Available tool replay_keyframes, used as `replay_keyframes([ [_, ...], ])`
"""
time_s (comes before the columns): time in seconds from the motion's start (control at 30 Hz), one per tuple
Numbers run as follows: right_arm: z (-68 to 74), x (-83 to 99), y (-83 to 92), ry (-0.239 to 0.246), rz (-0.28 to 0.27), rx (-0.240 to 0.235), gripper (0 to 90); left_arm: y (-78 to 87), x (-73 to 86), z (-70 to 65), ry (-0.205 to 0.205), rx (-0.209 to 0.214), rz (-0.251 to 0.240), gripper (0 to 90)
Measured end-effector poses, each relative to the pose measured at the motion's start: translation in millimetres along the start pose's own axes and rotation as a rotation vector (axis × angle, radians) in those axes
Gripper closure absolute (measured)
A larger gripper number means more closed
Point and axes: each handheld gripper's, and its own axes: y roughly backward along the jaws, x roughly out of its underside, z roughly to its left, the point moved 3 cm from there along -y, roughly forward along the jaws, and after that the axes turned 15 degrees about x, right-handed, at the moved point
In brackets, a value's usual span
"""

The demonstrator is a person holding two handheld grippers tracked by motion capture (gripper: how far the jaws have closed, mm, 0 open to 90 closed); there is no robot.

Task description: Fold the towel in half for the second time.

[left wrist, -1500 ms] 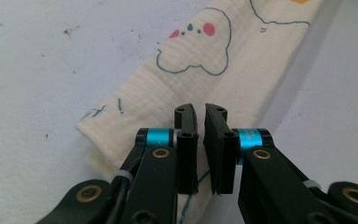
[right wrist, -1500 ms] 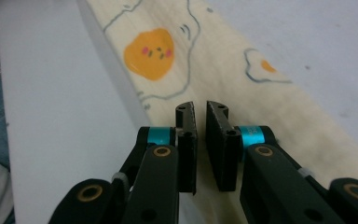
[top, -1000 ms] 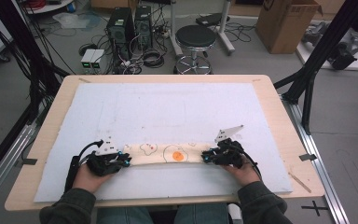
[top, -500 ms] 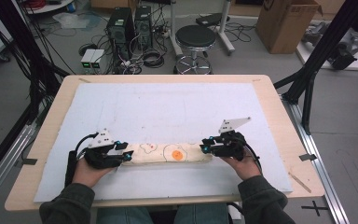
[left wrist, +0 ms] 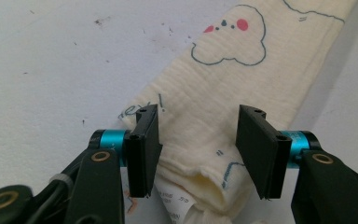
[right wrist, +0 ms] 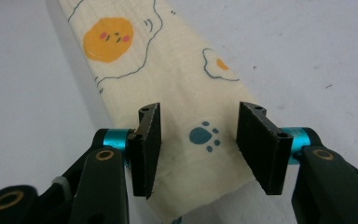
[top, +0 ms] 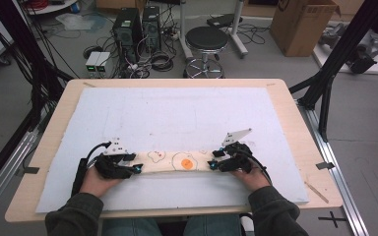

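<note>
Near the front edge of the white mat [top: 177, 113], a folded cream cloth [top: 174, 161] printed with a fried egg lay flat as a long strip between both hands. Left gripper [left wrist: 198, 140] had just been opening, its jaws apart over the cloth's layered end without pressing it. Right gripper [right wrist: 199, 140] had likewise been opening, jaws straddling the blue paw print [right wrist: 203, 136], gripping nothing.

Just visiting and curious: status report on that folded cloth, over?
Both hand-held grippers, left and right, just opened. Cloth flat on mat, released. Nothing in the way.
</note>
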Motion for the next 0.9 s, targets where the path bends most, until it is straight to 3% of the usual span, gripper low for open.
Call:
replay_keyframes([
  [0.23,5.1,4.8,3.2,0.051,-0.013,0.043,46.7,0.4,4.5,-0.6,-0.003,0.002,-0.031,49.6],
  [0.37,7.9,5.6,3.9,0.076,-0.012,0.058,46.7,0.4,4.6,-1.6,-0.017,-0.008,-0.021,49.9],
  [0.9,9.0,9.8,5.0,0.079,-0.035,0.076,46.8,0.0,5.4,-2.2,-0.029,-0.02,-0.02,50.6],
])
